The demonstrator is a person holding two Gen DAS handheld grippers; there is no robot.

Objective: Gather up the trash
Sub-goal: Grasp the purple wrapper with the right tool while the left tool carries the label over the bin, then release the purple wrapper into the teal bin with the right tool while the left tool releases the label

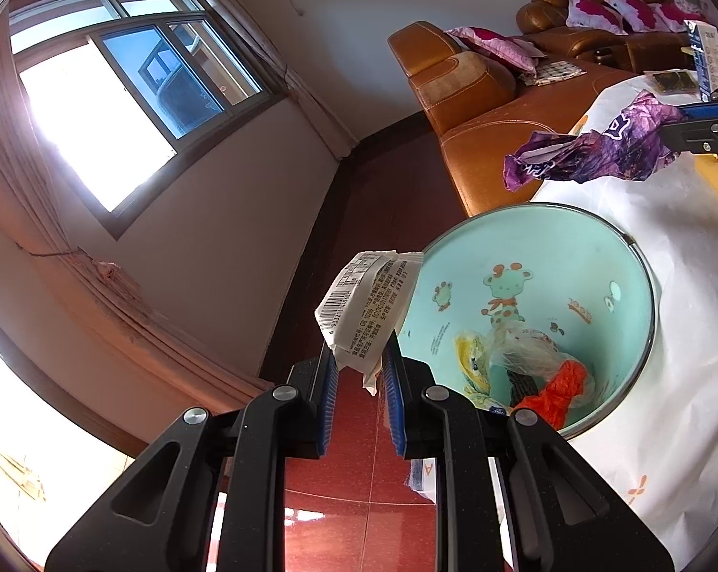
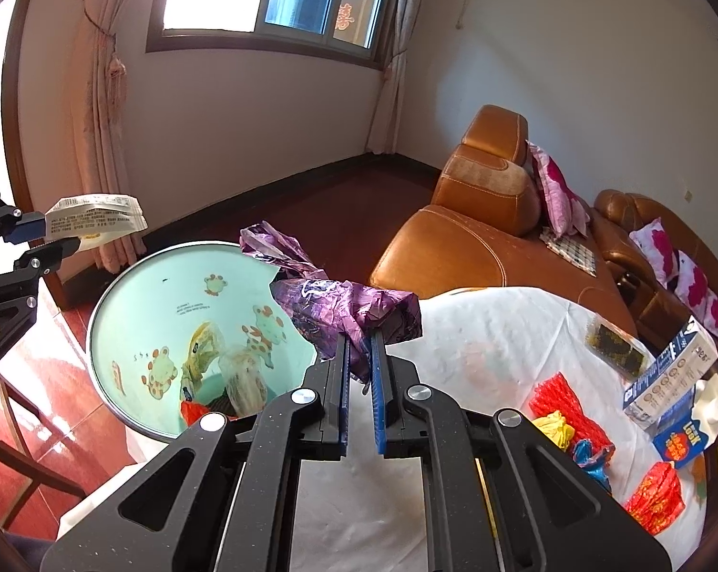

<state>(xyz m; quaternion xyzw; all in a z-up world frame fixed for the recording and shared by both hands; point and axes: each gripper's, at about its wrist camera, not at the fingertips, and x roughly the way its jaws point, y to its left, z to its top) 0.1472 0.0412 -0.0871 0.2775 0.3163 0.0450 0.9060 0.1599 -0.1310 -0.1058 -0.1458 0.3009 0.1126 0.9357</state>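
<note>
My left gripper [image 1: 361, 355] is shut on a white printed wrapper [image 1: 366, 307], held in the air just left of the rim of a mint-green bin [image 1: 540, 238] with cartoon animals. The right wrist view shows that same wrapper [image 2: 97, 217] at the far left. My right gripper [image 2: 360, 341] is shut on a crumpled purple wrapper [image 2: 340, 307], which hangs over the bin's [image 2: 120, 286] right edge. From the left wrist view the purple wrapper [image 1: 592, 152] hangs above the bin's far side. Orange, yellow and clear trash [image 1: 557, 383] lies at the bottom of the bin.
A white cloth covers the table [image 2: 478, 333]. On its right part lie red and yellow wrappers [image 2: 561, 412], a dark packet [image 2: 616, 345] and a blue-and-white carton [image 2: 669, 376]. An orange leather sofa [image 2: 478, 233] with pink cushions stands behind. Red tiled floor [image 1: 349, 500] lies left of the table.
</note>
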